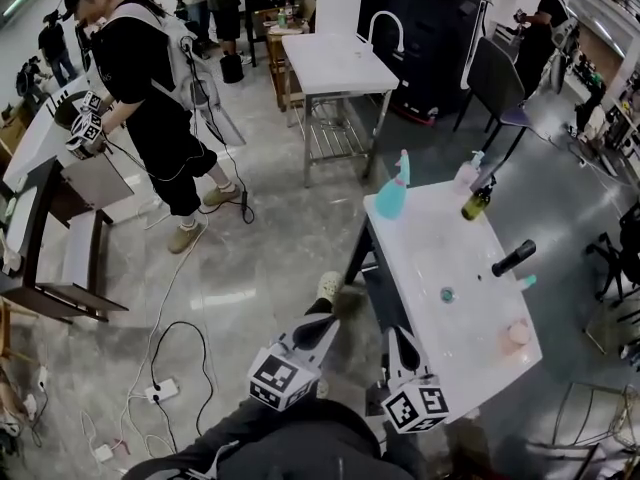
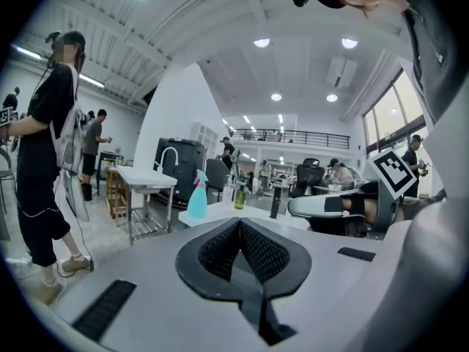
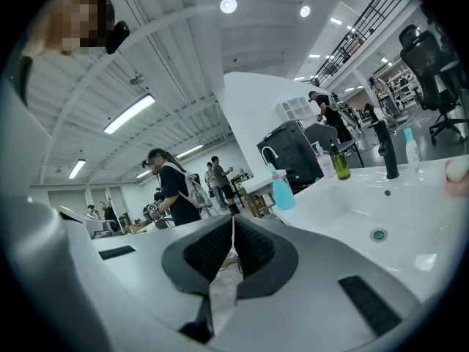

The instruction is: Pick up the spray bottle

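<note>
Left gripper [image 1: 328,326], right gripper [image 1: 399,336]: both jaws closed, empty. I'd open one wide before reaching the spray bottle [image 1: 392,187] at the sink [image 1: 470,303] top's far-left corner.

In the head view, the near left corner of the white basin-topped surface [image 1: 470,368] is hidden behind the right tongs [image 1: 398,336] and their marker cube [image 1: 415,406]. A pale pink rounded thing [image 1: 515,335] at that end is too blurred to name, and the right gripper view's right edge cuts it off. A small teal item [image 1: 527,281] beside the black faucet [image 1: 514,258] is too small to tell. The print on the dark green glass bottle [image 1: 477,203] cannot be read. The head view's lower edge cuts off the wearer's arms.
</note>
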